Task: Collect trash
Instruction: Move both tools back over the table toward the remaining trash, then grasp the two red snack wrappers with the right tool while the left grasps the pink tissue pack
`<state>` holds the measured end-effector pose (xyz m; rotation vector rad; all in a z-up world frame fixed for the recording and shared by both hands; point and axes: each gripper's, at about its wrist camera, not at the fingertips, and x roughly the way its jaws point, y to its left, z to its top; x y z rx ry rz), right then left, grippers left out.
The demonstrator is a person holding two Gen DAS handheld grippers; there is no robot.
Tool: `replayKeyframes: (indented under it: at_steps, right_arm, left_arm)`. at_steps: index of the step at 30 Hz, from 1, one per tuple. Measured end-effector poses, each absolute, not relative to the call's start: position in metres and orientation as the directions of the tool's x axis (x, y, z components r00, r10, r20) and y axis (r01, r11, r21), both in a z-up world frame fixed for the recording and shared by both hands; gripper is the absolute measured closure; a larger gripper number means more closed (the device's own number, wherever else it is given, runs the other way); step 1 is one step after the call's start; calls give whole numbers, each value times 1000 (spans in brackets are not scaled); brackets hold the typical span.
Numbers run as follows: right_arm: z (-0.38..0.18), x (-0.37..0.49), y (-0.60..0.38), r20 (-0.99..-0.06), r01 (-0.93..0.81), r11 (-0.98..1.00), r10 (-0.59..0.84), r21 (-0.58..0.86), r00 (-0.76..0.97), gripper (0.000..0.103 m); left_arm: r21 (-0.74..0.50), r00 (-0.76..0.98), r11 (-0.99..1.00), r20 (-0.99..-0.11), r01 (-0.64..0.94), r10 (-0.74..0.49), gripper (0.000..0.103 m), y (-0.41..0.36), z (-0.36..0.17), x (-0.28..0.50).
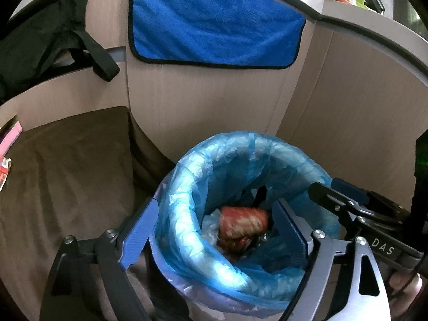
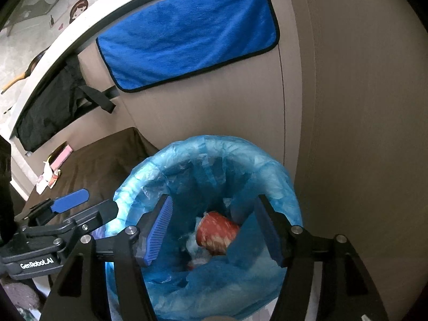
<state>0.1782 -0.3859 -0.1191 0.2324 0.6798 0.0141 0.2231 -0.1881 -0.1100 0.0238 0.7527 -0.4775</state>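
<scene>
A trash bin lined with a blue plastic bag (image 1: 187, 187) stands on the floor by a beige cabinet; it also shows in the right wrist view (image 2: 267, 176). Inside lie a crumpled red cup (image 1: 242, 224), which also shows in the right wrist view (image 2: 216, 232), and pale wrappers. My left gripper (image 1: 214, 230) is open and empty, its fingers straddling the bin's left rim. My right gripper (image 2: 216, 232) is open and empty, held over the bin's mouth. Each gripper shows in the other's view: the right gripper at the bin's right rim (image 1: 347, 200), the left gripper at its left rim (image 2: 80, 208).
A blue towel (image 1: 214, 24) hangs on the cabinet front above the bin. A black bag (image 1: 53, 40) hangs to the left. A brown mat (image 1: 67, 174) covers the floor left of the bin, with small litter (image 2: 49, 178) at its far edge.
</scene>
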Motion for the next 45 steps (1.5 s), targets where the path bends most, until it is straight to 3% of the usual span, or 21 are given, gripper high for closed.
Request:
replayKeyframes:
  at_steps: [12, 21, 28, 45]
  right_arm:
    - [-96, 172, -354, -582, -12, 983, 120, 185, 804, 42]
    - [-65, 178, -263, -546, -184, 978, 208, 99, 812, 40]
    - [-46, 200, -165, -529, -315, 949, 262, -10, 807, 38]
    - [-42, 291, 8, -551, -502, 859, 371, -101, 747, 37]
  left_arm:
    - [-109, 709, 930, -617, 352, -341, 11, -117, -89, 215]
    - [-34, 811, 992, -573, 120, -118, 8, 33, -65, 210]
    - [-48, 854, 997, -520, -54, 21, 6, 140, -51, 206]
    - [-135, 825, 979, -562, -151, 50, 6, 238, -87, 257]
